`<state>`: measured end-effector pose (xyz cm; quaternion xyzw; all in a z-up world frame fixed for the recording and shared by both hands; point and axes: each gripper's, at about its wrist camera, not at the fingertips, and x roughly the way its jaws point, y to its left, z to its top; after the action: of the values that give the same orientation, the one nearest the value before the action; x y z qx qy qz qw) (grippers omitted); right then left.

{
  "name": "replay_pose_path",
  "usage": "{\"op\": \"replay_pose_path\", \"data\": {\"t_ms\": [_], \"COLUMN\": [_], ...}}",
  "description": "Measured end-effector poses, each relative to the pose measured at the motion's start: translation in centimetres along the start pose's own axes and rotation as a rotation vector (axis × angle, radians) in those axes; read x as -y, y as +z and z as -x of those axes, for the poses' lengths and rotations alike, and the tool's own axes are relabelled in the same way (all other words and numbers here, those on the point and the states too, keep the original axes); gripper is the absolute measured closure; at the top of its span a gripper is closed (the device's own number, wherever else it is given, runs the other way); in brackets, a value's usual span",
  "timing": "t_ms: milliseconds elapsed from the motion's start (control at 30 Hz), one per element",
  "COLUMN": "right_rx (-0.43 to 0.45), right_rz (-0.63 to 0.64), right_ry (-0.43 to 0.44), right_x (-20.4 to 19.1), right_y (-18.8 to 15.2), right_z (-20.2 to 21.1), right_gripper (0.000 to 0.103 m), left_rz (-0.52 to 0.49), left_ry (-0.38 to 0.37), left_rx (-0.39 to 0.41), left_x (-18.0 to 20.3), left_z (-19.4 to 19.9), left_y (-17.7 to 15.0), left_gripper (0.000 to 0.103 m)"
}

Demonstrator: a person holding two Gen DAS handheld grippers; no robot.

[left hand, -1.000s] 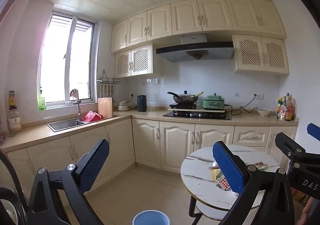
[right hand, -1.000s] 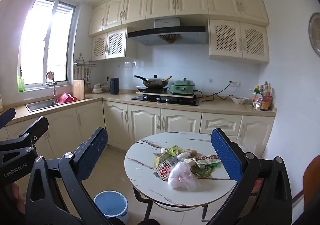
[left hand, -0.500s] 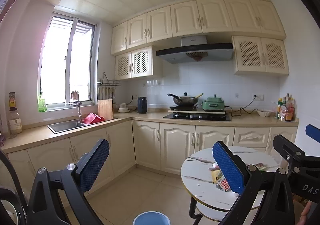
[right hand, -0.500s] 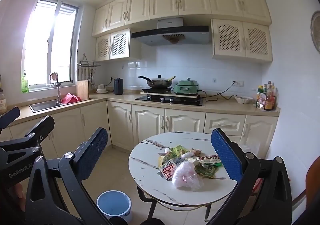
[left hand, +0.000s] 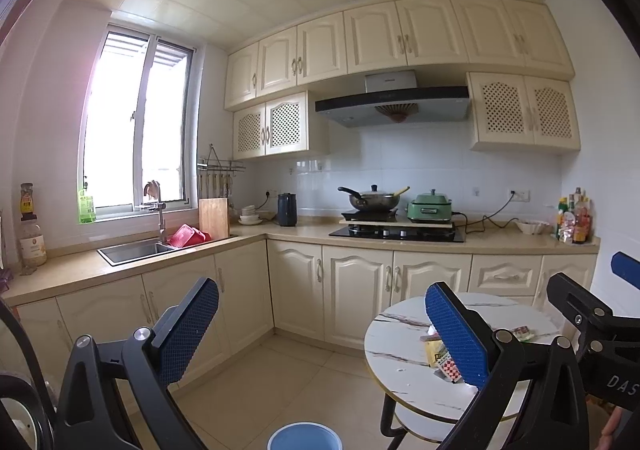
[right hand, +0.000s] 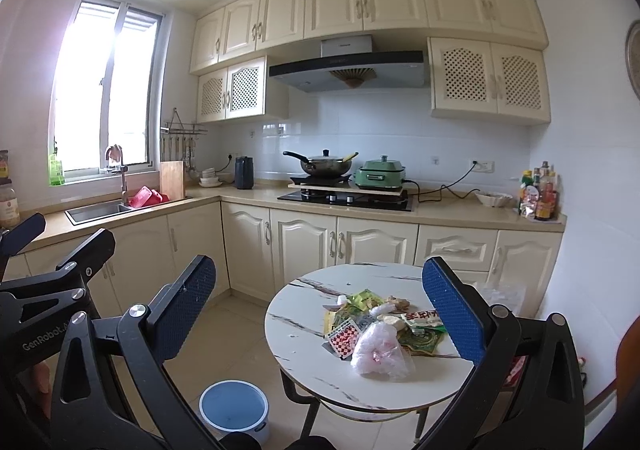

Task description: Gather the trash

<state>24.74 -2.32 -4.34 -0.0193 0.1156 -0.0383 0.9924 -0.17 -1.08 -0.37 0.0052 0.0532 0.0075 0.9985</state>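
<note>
Both claws spread wide, nothing between the blue-padded fingers: the left gripper (left hand: 320, 334) held high over the tiled floor, the right gripper (right hand: 320, 310) beside it, aimed at the round white marble-patterned table (right hand: 304, 334) on black legs. Neither yet near the trash.

Trash heaped together right of the tabletop's centre: a crumpled translucent plastic bag (right hand: 380, 350) nearest the camera, a red-and-white checked wrapper (right hand: 343, 339) touching its left side, green and yellow snack packets (right hand: 362, 300) behind, a flat red-lettered packet (right hand: 422, 317) toward the right. Pale blue round bin (right hand: 233, 407) on the floor, left of the table and just beside its legs, open-topped and seemingly empty. From the left wrist view, only the bin's rim (left hand: 305, 437) visible at the bottom edge, and most of the pile hidden behind the right-hand finger.

Likely still in the approach, with no piece collected so far.

Risks ahead, as a guess:
- Overlapping wrappers: a pinch on one apt to drag neighbours off the table edge.
- Thin, slippery bag: liable to slide out of a shallow grip or spill whatever sits inside.
- Flat packets lying flush on the smooth top: hard to get a finger under, easy to push instead of lift.
- Bin low and partly under the rim line: a release from too high or too far right apt to miss.
- Two grippers close side by side: possible clash when reaching in together.
</note>
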Motion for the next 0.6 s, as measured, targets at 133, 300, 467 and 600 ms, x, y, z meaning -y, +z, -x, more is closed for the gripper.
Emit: {"op": "replay_pose_path", "data": {"t_ms": [133,300,467,600], "right_rx": [0.0,0.0,-0.002,-0.003], "right_rz": [0.0,0.0,0.002,0.002], "right_ry": [0.002,0.004,0.006,0.007], "right_x": [-0.09,-0.17,-0.24,-0.23], "right_y": [-0.1,-0.12,-0.16,-0.13], "right_z": [-0.01,-0.04,0.01,-0.01], "right_gripper": [0.0,0.0,0.0,0.0], "left_rz": [-0.001,-0.002,-0.001,-0.001], "left_ry": [-0.001,-0.002,-0.002,-0.003], "left_rx": [-0.001,0.0,-0.001,-0.001], "left_x": [-0.03,-0.06,-0.05,-0.05], "left_z": [-0.12,-0.16,-0.17,-0.17], "left_y": [-0.02,-0.05,-0.06,-0.06], "left_gripper": [0.001,0.001,0.001,0.001]}}
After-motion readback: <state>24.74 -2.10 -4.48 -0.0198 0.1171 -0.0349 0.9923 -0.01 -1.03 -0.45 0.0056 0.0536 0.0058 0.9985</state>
